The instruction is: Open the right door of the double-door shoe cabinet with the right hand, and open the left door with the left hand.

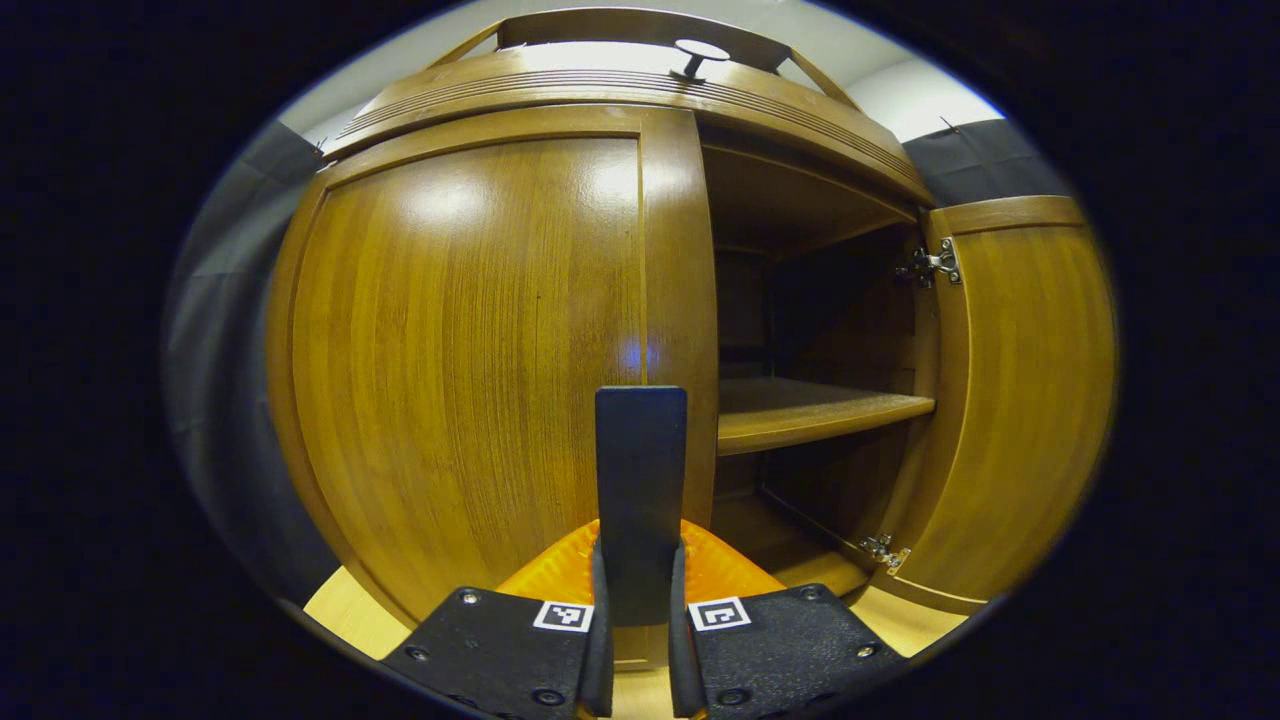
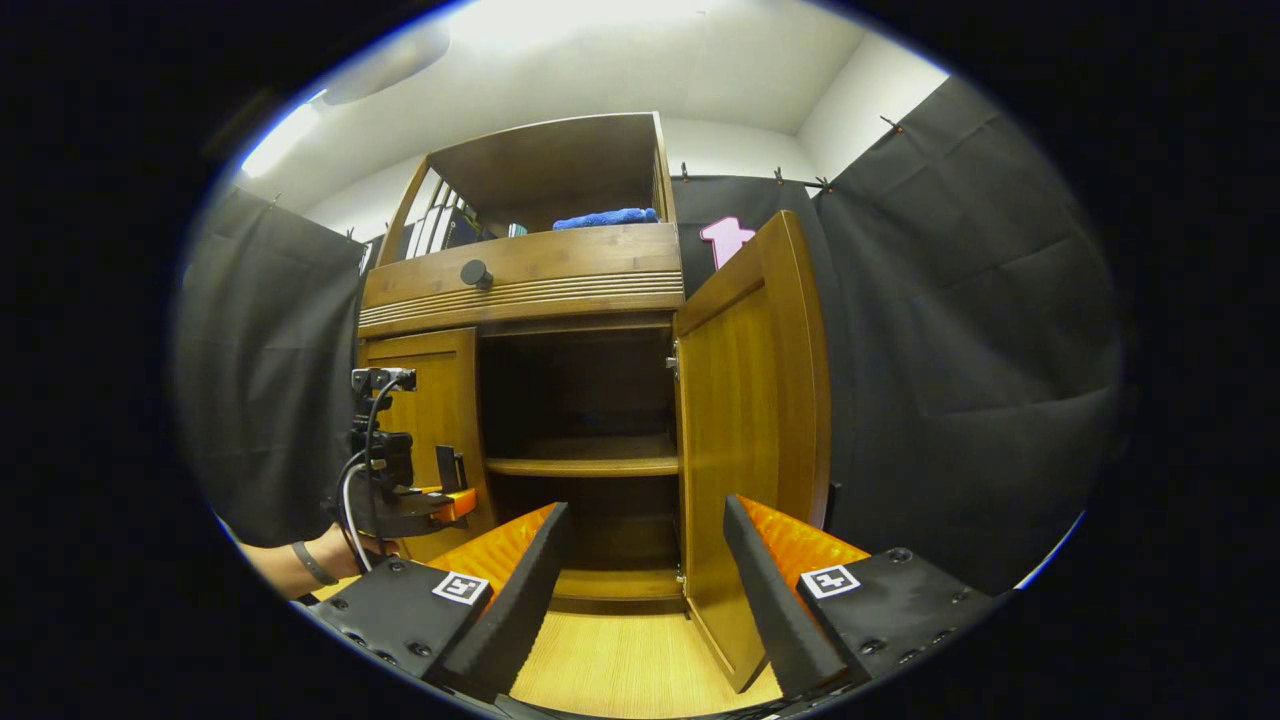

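- In the left gripper view we face the shoe cabinet (image 1: 560,90) from close in, with its left door (image 1: 460,360) shut flat across our view.
- Our left gripper (image 1: 640,480) shows its fingers pressed together with no gap, and their tips reach up over the inner edge of the left door; we cannot tell whether they touch the wood.
- To the right of that edge, the right door (image 1: 1020,390) stands swung wide open, with two metal hinges (image 1: 932,265) showing on its inner side.
- Through the opening we see a wooden shelf (image 1: 815,410) across the middle of the dark interior.
- In the right gripper view our right gripper (image 2: 645,560) sits back from the cabinet (image 2: 520,280) with its fingers wide apart and nothing between them.
- The right door (image 2: 750,430) stands open just beyond the right-hand finger, its edge turned toward us.
- The left door (image 2: 425,400) is closed, and the left gripper (image 2: 450,480) sits just in front of it, held by a hand (image 2: 300,565) with a dark band at the wrist.
- A black knob (image 2: 475,273) juts from the cabinet's upper front, and a blue cloth (image 2: 605,217) lies on the open shelf above it.
- The cabinet stands on a pale wooden floor (image 2: 620,660), and black cloth (image 2: 960,380) hangs on both sides.
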The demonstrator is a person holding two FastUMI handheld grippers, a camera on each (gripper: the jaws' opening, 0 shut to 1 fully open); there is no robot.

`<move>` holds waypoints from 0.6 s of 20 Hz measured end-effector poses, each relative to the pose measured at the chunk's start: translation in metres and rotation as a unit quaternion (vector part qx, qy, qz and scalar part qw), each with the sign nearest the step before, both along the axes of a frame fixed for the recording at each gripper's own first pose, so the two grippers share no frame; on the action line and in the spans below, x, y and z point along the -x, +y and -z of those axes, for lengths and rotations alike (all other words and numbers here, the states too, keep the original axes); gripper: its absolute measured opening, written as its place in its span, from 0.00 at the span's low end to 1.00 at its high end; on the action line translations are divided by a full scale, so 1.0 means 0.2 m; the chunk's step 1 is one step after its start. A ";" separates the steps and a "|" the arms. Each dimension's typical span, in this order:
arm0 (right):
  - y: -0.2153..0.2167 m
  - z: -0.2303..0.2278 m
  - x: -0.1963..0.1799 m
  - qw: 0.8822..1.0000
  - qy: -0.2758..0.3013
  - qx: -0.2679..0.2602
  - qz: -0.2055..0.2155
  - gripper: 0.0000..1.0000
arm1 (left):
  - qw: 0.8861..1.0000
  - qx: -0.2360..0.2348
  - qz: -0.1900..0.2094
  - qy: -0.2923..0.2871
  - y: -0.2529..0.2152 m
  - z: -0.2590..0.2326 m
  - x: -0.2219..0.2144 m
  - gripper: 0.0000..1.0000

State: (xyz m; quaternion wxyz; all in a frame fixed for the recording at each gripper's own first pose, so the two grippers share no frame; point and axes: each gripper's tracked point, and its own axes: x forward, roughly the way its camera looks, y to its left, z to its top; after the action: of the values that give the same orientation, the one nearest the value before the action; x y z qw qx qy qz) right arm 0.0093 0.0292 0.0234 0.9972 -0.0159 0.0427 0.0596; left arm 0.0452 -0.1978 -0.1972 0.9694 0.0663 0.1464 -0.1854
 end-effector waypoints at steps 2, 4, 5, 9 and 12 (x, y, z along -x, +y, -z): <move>0.01 0.00 -0.01 1.000 -0.004 0.002 -0.001 0.94 | 1.000 -0.005 0.014 0.006 0.03 0.00 0.08 0.22; 0.03 -0.01 -0.04 1.000 -0.007 0.001 -0.007 0.96 | 0.999 -0.003 0.028 0.024 0.05 -0.02 0.15 0.21; 0.05 0.00 -0.05 1.000 -0.006 0.001 -0.015 0.98 | 0.999 0.003 0.032 0.031 0.06 -0.04 0.18 0.22; 0.09 0.00 -0.12 1.000 -0.005 0.011 -0.029 0.95 | 1.000 -0.004 0.013 0.020 0.15 -0.09 0.28 0.22; 0.12 0.00 -0.15 0.999 -0.004 0.014 -0.037 0.94 | 1.000 0.002 -0.025 0.014 0.26 -0.13 0.39 0.22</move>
State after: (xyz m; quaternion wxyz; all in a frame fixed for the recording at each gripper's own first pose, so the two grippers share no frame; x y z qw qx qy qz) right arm 0.0385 0.0530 0.0231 0.9941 -0.0316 0.0390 0.0958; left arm -0.0332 -0.1454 -0.1710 0.9719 0.0581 0.1608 -0.1620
